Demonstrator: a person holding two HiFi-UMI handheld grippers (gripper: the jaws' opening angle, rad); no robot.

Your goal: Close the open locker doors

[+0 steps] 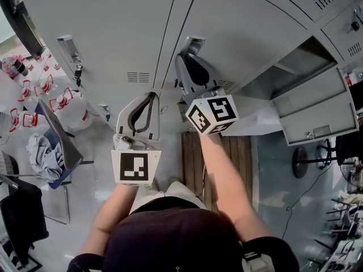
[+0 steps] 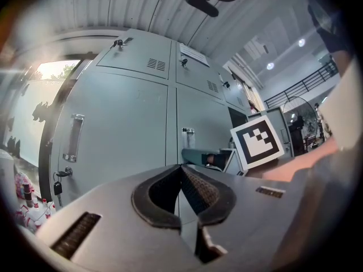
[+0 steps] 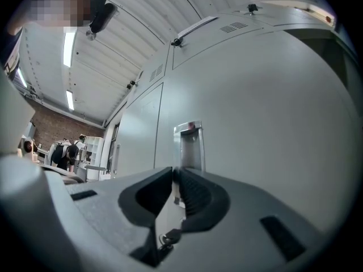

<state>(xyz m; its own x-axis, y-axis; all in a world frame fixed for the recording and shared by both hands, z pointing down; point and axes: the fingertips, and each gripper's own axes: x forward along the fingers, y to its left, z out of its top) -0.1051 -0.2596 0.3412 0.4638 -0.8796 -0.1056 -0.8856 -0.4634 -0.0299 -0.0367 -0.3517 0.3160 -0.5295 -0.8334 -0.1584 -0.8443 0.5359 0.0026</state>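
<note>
Tall grey locker doors (image 1: 119,33) fill the wall ahead. One small locker door (image 1: 315,109) at the right hangs open below its dark compartment (image 1: 300,61). My right gripper (image 1: 186,58) points at the recessed handle (image 1: 193,42) of a tall closed door. In the right gripper view that handle (image 3: 190,137) sits straight ahead of the right gripper (image 3: 173,171), whose jaws stand a sliver apart with nothing between them. My left gripper (image 1: 151,95) hangs back lower left, shut and empty (image 2: 181,169). In the left gripper view the right gripper's marker cube (image 2: 257,142) shows.
A bar handle (image 2: 74,137) with a key (image 2: 57,187) is on the left locker. A chair with clothes (image 1: 54,146) and water bottles (image 1: 71,109) stand at the left. A wooden pallet (image 1: 221,152) lies below the lockers, a round stand base (image 1: 300,162) at the right. People (image 3: 65,152) are far behind.
</note>
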